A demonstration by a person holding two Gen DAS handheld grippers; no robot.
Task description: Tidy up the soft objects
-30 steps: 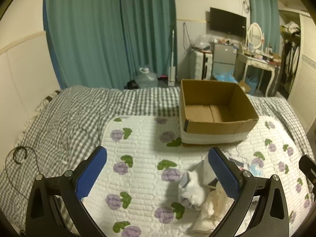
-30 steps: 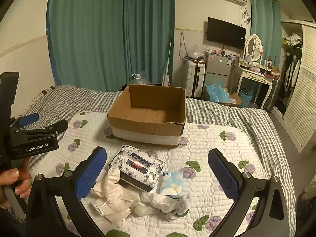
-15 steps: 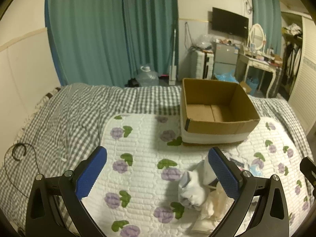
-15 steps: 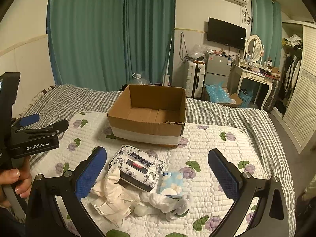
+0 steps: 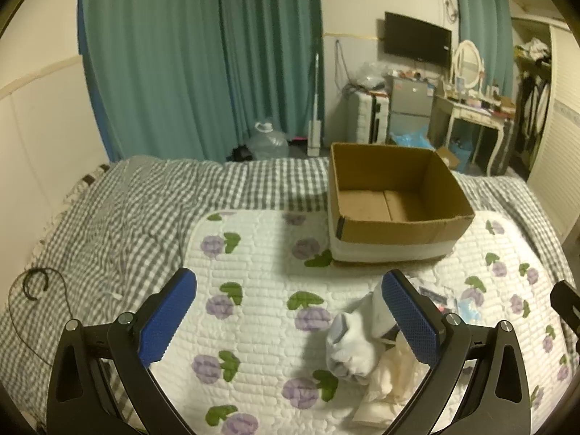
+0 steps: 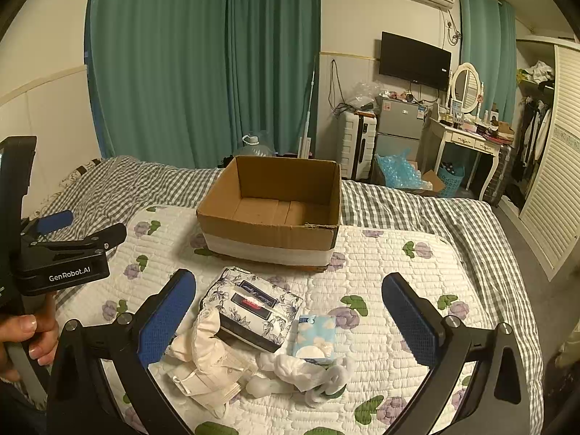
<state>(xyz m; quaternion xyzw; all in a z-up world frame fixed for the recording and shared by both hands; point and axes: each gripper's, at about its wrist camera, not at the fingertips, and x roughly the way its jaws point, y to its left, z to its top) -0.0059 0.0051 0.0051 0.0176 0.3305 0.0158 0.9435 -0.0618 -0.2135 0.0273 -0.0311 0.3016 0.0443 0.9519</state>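
Left gripper raised slightly, nothing else moved.

My left gripper point(image 5: 288, 317) has lifted and tipped up a bit: the cardboard box point(image 5: 395, 199) and socks point(image 5: 349, 348) sit lower in its view, probably. Right view barely shifts.

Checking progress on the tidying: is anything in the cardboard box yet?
No, the cardboard box shows only its bare brown floor in the right wrist view.

Floral tissue pack point(image 5: 431, 295) mostly hidden behind left gripper's point(image 5: 290, 320) jaws.

Both wrist views low over the bed point(image 5: 108, 217) — facing the shared cardboard box point(image 6: 272, 217) (left view further left).
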